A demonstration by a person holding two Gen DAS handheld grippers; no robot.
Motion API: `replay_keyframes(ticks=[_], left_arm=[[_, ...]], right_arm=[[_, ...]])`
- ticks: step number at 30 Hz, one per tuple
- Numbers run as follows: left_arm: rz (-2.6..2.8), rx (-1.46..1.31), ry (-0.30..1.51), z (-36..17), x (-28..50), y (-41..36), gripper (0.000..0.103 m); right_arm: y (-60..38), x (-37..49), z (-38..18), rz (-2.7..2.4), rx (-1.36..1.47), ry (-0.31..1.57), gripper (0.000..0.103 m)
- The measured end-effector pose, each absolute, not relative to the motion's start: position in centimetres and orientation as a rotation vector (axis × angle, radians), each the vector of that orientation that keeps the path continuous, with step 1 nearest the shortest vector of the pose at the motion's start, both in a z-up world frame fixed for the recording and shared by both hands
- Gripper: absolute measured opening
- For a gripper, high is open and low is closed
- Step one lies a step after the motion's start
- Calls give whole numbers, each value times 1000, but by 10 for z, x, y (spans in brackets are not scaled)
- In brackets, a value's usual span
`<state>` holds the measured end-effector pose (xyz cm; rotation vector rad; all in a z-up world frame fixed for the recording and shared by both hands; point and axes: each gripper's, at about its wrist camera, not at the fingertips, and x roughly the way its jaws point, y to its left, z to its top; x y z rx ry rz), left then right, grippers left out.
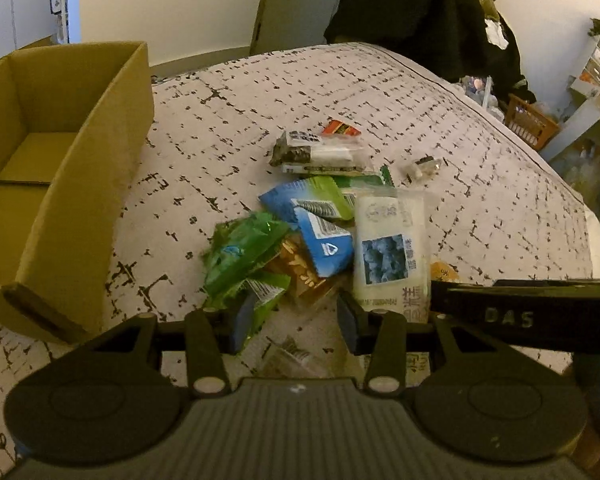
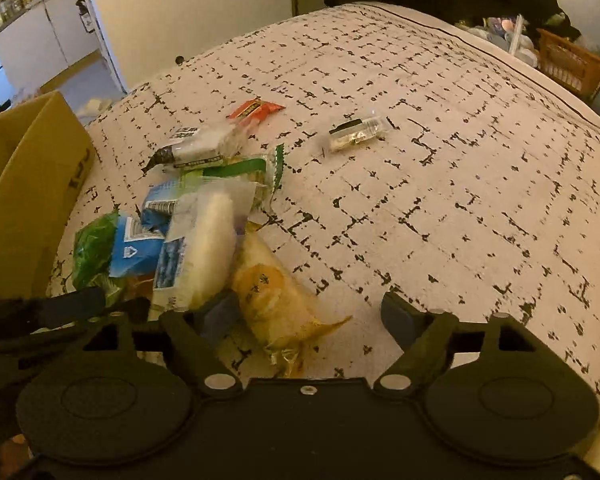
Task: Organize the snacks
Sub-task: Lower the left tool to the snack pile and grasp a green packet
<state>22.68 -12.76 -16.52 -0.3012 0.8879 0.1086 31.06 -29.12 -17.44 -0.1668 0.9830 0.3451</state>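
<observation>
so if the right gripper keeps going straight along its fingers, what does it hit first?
Most likely the yellow snack bag: it lies between the open fingers of the right gripper, nearer the left one. Depth is unclear, so it could instead touch the patterned cloth just beside it.

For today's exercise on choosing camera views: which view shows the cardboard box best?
The left wrist view. There the cardboard box shows its open top, inner walls and floor, which looks bare where visible. The right wrist view catches only one outer wall and corner of it at the left edge, nothing inside.

One cardboard box [image 1: 72,184], two blue packets [image 1: 308,200] (overlapping), one red packet [image 1: 340,128].
</observation>
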Motion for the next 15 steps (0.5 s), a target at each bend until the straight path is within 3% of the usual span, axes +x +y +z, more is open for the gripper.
replay_keyframes(ticks=[3, 6, 10, 11, 12, 14, 15], left_arm=[[106, -300, 906, -169, 229, -128, 46], [97, -290, 929, -170, 230, -128, 46], [104, -351, 967, -177, 230, -121, 44], [109, -359, 965, -176, 228, -120, 38], [111, -371, 966, -175, 227, -117, 23], [95, -412, 968, -173, 224, -113, 11], [94, -418, 964, -172, 222, -111, 9]], right_arm=[[-294, 312, -176, 354, -151, 980, 79], [-294, 310, -172, 413, -124, 968, 45], [-297, 306, -165, 405, -113, 976, 35], [-298, 304, -162, 401, -107, 979, 33], [-300, 302, -160, 397, -98, 982, 32], [-304, 299, -156, 381, -90, 984, 31], [-305, 296, -155, 373, -90, 984, 30]])
